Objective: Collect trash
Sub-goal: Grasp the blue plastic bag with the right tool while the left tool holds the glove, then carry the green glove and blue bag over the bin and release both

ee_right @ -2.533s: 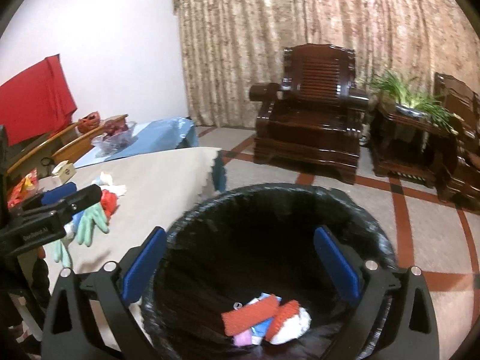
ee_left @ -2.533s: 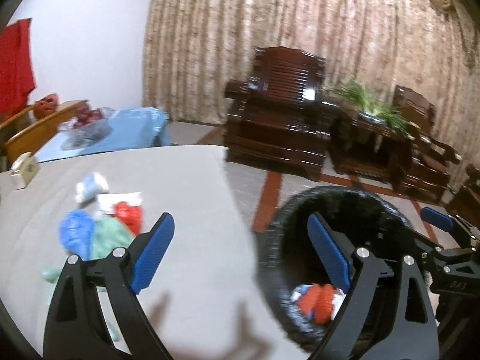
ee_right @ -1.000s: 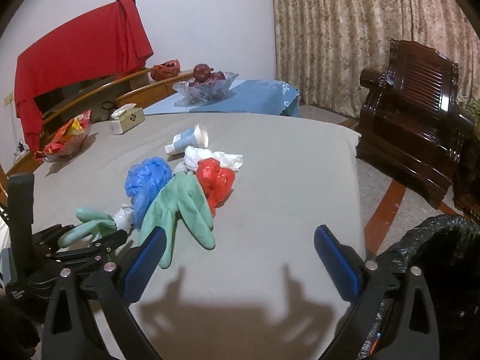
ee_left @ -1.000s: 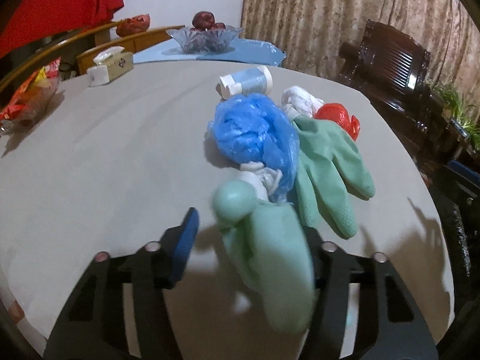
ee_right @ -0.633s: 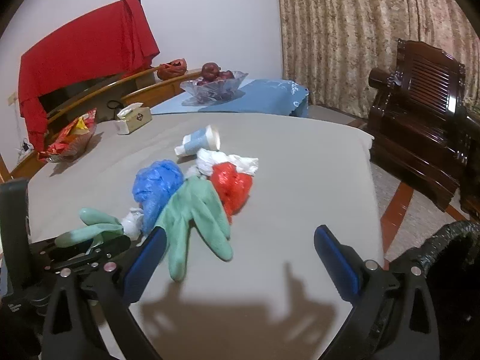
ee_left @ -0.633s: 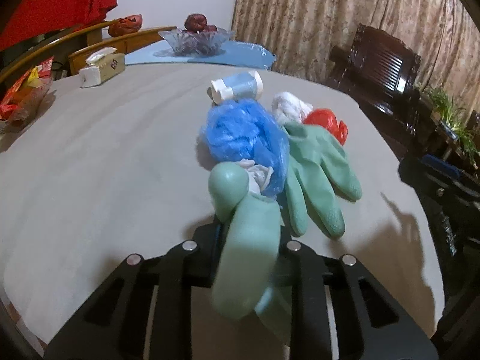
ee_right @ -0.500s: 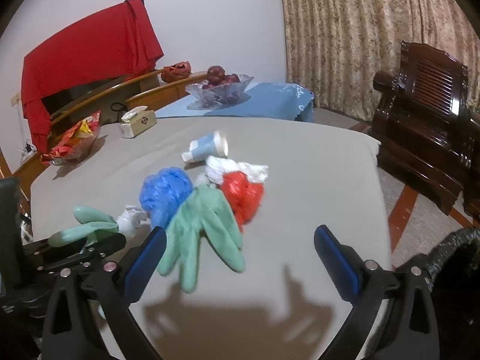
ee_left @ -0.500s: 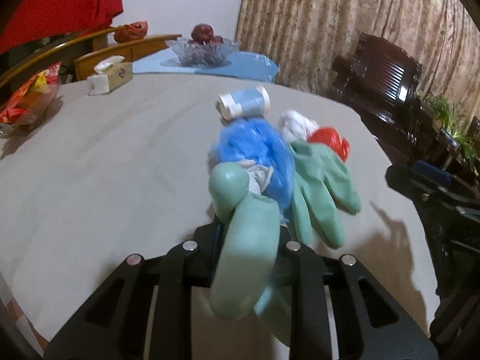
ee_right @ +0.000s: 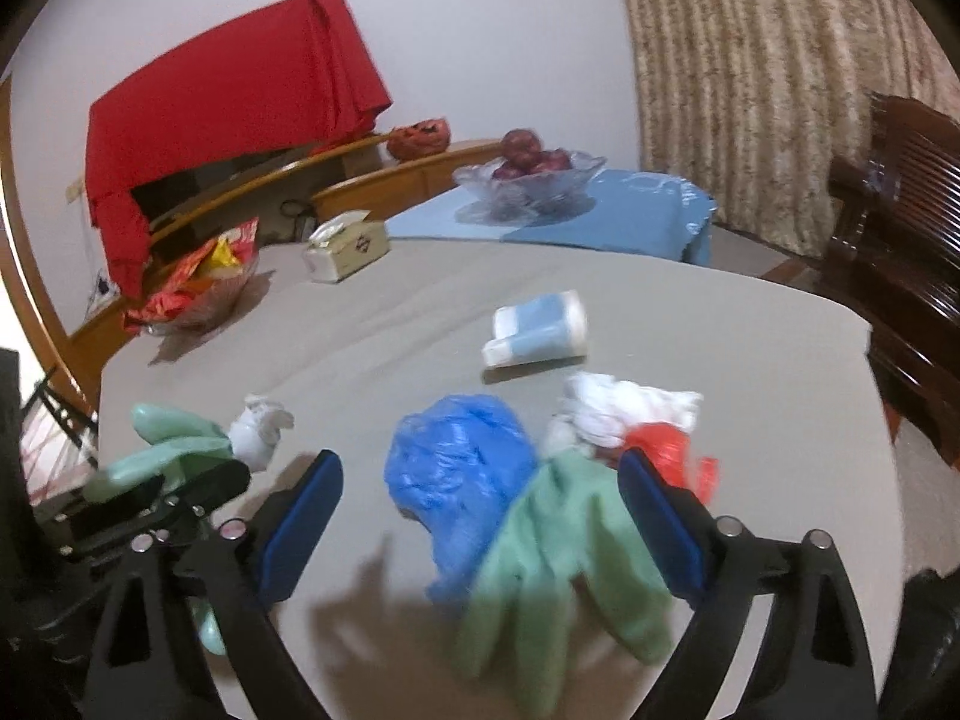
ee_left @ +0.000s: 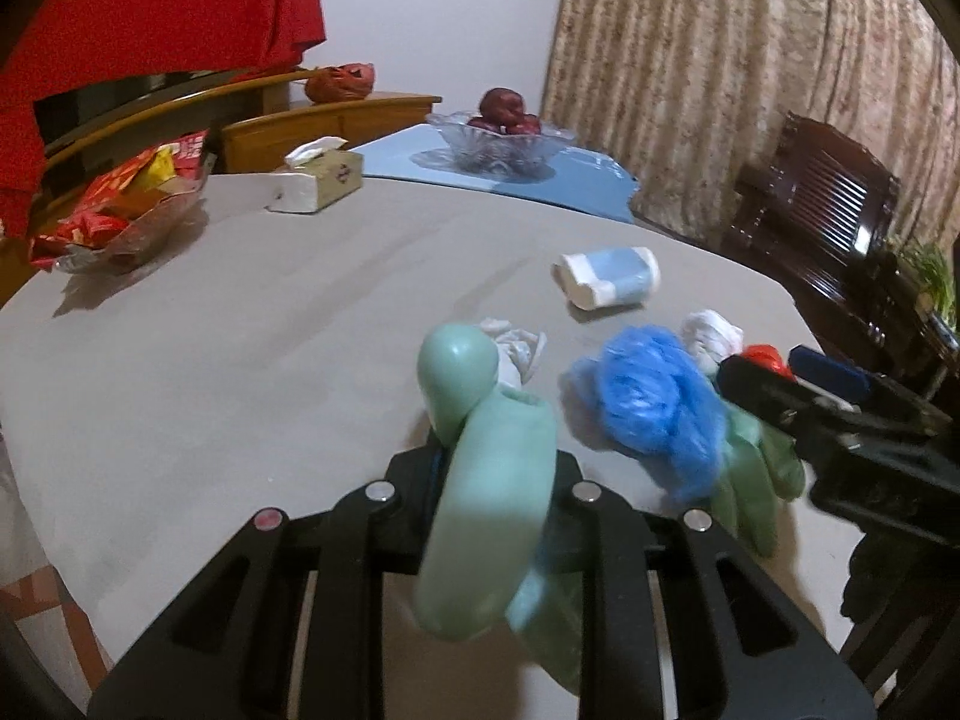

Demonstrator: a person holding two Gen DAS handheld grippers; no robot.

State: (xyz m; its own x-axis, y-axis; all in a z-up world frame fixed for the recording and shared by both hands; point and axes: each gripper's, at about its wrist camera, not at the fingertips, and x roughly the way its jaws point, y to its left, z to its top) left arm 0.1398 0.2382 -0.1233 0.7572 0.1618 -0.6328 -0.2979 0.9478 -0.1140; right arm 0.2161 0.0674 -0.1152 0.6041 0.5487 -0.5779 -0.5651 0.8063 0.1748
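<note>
Trash lies near the grey table's (ee_right: pixel 780 348) right edge; your left gripper (ee_left: pixel 498 480) clamps one pale green rubber glove (ee_left: pixel 486 480), while your right gripper (ee_right: pixel 480 516) gapes over another (ee_right: pixel 570 546). Its limp fingers probably snag the crumpled blue plastic bag (ee_right: pixel 456 480).

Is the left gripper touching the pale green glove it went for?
Touching. The left wrist view shows the left gripper shut on the pale green glove, fingers pressed against both its sides.

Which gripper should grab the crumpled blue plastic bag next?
Right. The right gripper is open, its jaws standing either side of the crumpled blue plastic bag on the grey table. The left gripper is shut on a pale green rubber glove.
</note>
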